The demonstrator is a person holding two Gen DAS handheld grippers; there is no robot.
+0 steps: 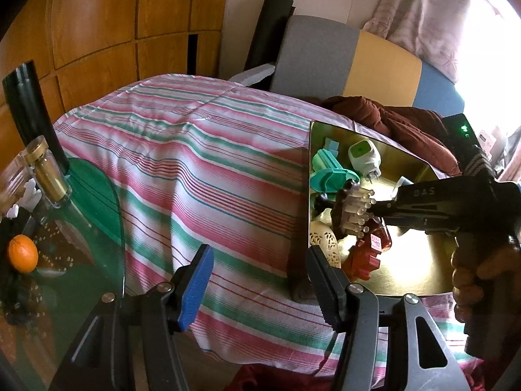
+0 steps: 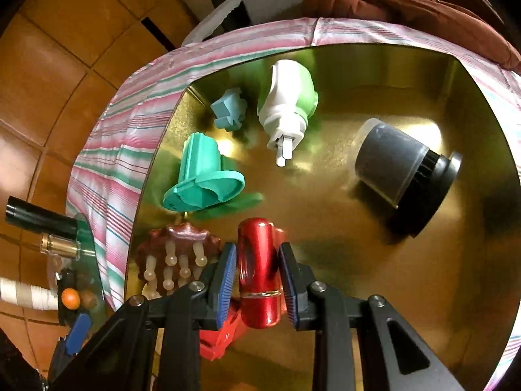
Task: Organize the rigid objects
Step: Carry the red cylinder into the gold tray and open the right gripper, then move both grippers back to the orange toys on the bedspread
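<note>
We are clamping the right gripper (image 2: 257, 270) on a red metallic cylinder (image 2: 259, 273) low over the gold tin tray (image 2: 374, 254) — the sound way is to lower it onto bare floor, clear of the brown pegged massager (image 2: 176, 254) just beside it, before parting the pads. The left gripper (image 1: 257, 280) is hanging with its jaws apart, holding nothing, over the striped cloth (image 1: 195, 169). Farther in, a teal plastic piece (image 2: 198, 179), a green-and-white plug-in (image 2: 286, 104) and a dark capped brush (image 2: 403, 169) are lying in the tray; beyond, wooden panelling (image 1: 114, 26) is closing the room.
</note>
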